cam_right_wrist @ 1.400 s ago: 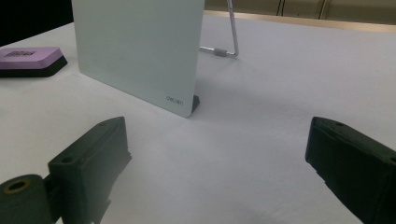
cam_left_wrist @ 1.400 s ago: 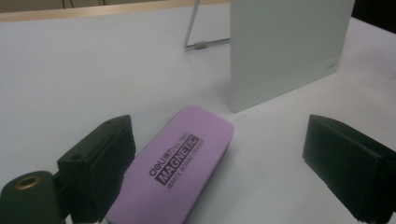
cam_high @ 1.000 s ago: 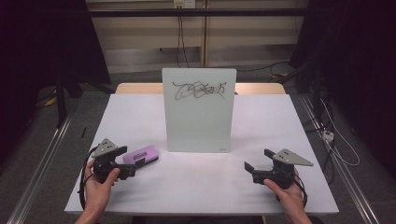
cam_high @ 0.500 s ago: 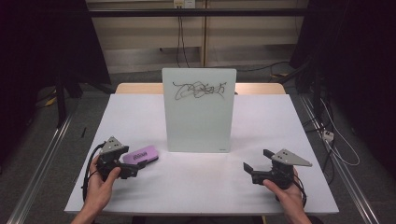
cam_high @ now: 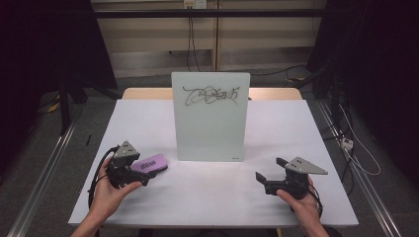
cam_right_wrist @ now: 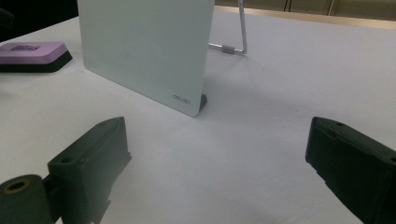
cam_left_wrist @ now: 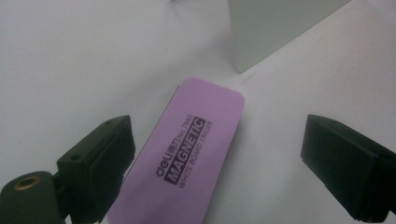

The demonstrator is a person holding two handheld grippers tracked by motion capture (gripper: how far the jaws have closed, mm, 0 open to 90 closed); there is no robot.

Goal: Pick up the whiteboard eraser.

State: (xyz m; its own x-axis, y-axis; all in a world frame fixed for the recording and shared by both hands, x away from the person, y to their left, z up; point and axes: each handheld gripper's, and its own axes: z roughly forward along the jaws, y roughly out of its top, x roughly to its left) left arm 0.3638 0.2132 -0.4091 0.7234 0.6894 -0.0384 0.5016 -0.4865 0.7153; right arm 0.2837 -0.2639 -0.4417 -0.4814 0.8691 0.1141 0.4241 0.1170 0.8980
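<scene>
While my left tool (cam_left_wrist: 219,163) hovers over it with jaws spread wide, the purple eraser (cam_left_wrist: 184,158) lies flat on the white table (cam_high: 212,197), between the jaws but not touching either one. Label on top reads "deli", "MAGNETIC", "WHITE BOARD ERASER", plus small print I can't read fully. Rounded-corner slab, smooth matte purple top, dark base layer seen in the right gripper view (cam_right_wrist: 32,55). Long axis runs diagonally in the left gripper view, far end pointing toward the lower corner of the whiteboard (cam_left_wrist: 275,28). In the high view the eraser (cam_high: 150,164) sits front-left on the table, long axis roughly left-right, just beside the board's bottom-left corner. Whiteboard (cam_high: 211,116) stands upright mid-table, thin, pale, rounded corners, black scribble near its top, small "deli" logo at lower corner (cam_right_wrist: 182,99), metal wire stand behind. My right tool (cam_high: 272,170) is at front-right, jaws wide open, holding nothing, well apart from the board. Table surface smooth, matte white.
</scene>
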